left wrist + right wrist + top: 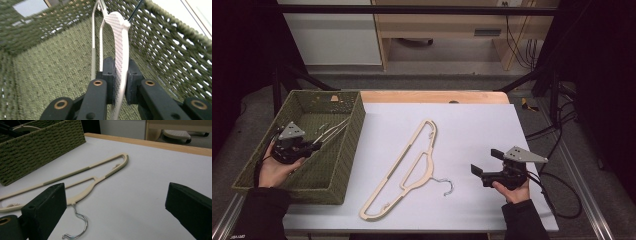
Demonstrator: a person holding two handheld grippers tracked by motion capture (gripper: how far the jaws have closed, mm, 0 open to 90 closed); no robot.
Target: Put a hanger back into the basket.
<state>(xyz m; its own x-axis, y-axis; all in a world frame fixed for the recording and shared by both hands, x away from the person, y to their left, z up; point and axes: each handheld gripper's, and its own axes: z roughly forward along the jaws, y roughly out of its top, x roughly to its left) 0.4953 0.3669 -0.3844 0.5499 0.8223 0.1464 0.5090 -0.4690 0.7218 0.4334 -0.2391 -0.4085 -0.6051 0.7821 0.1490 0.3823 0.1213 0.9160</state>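
Right tongs gape wide, nearer the hanger lying diagonally to their left on worktop; left tongs clamp a white hanger inside basket.

Rough woven green basket, matt cream plastic hanger w/ shiny metal hook, matt white tabletop

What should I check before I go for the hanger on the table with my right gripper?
1. Right gripper open: ok, jaws wide apart.
2. Hanger lying flat on the table: ok.
3. Hook free, nothing on it: ok.
4. Path from right gripper to hanger clear: ok.
5. Left gripper shut on the second hanger in the basket: ok.
6. Second hanger clear of the basket wall: cannot tell.
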